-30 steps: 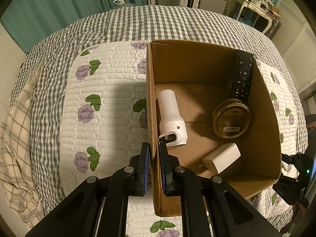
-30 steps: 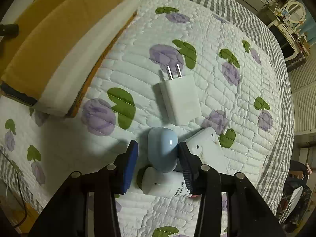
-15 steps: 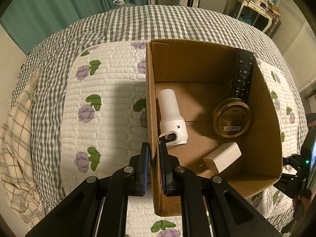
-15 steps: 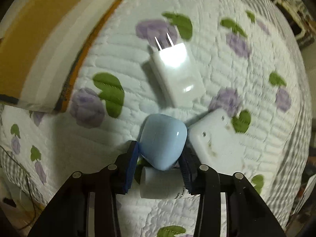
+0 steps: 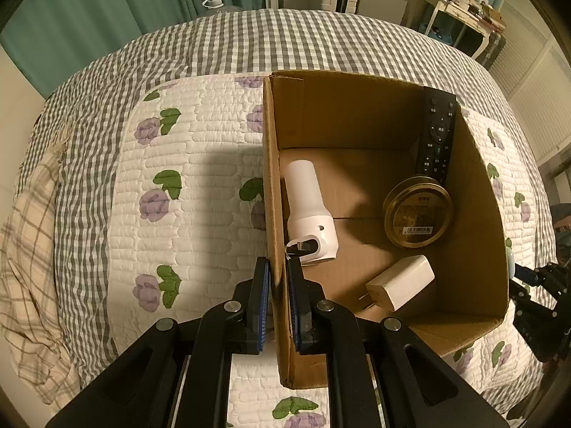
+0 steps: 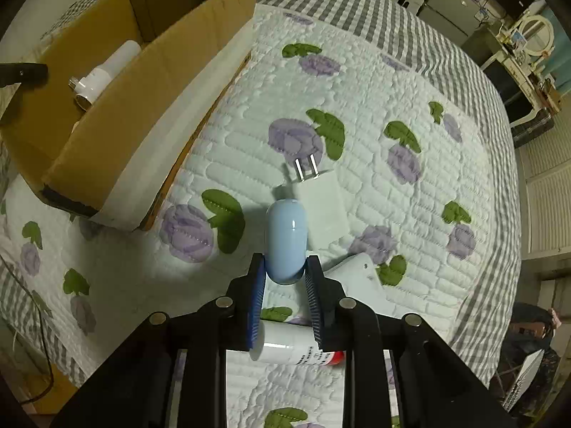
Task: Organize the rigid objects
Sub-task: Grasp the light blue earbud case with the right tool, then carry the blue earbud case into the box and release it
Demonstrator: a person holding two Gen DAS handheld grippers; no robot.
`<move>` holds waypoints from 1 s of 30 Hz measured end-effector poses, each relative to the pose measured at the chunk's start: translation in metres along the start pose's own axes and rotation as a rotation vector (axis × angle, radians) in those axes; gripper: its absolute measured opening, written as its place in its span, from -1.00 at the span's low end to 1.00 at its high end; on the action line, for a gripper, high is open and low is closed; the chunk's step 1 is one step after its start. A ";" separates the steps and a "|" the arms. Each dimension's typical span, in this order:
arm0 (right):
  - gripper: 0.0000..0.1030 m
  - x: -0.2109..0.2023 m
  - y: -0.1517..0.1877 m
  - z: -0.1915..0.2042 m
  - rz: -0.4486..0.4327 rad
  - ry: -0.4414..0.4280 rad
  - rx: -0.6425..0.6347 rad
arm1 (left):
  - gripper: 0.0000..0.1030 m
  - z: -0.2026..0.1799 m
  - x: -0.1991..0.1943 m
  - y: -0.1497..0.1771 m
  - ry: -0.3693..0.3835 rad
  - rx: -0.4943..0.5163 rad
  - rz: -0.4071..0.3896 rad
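Left gripper point(image 5: 274, 278) clamped on left wall edge of cardboard box point(image 5: 492, 214). Right gripper point(image 6: 285, 278), jaws just closing, grips pale blue case point(image 6: 285, 239) above quilt point(image 6: 392, 82) (charger point(image 6: 326, 210) just beyond); box well left, open quilt between.

One cardboard box point(image 5: 357, 114) sits on the quilt, and four things lie inside it: one white flashlight-shaped device point(image 5: 308, 214) along the left wall, one black remote point(image 5: 437, 135) leaning in the far right corner, one round gold tin point(image 5: 417, 210) beside the right wall, and one white charger point(image 5: 401, 281) near the front edge. Outside the box, on the quilt point(image 6: 410, 82), there are four loose items: one pale blue capsule-shaped case point(image 6: 286, 239), one white plug adapter point(image 6: 323, 203), one flat white piece point(image 6: 360, 281), and one white tube with a red end point(image 6: 296, 349).
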State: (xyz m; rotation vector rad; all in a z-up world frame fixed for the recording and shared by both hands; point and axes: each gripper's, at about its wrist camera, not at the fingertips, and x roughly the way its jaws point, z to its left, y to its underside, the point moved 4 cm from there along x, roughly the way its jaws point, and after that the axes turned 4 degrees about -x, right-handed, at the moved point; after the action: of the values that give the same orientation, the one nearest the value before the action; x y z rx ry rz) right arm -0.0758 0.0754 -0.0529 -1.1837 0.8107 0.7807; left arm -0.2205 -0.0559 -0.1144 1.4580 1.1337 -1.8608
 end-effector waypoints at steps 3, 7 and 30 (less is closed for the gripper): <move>-0.57 0.001 0.001 0.000 -0.003 -0.003 0.008 | -0.81 0.001 0.000 -0.001 0.007 -0.006 0.002; -0.58 -0.010 -0.008 -0.008 -0.039 -0.014 0.037 | -0.81 0.001 0.001 -0.001 0.006 -0.002 0.001; -0.58 -0.074 -0.183 0.054 -0.307 -0.216 0.143 | -0.81 0.002 0.001 0.000 0.015 0.003 -0.002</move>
State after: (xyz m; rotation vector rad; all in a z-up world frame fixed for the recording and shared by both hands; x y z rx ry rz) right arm 0.0516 0.0849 0.1074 -1.0437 0.4830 0.5746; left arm -0.2219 -0.0576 -0.1153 1.4759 1.1403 -1.8565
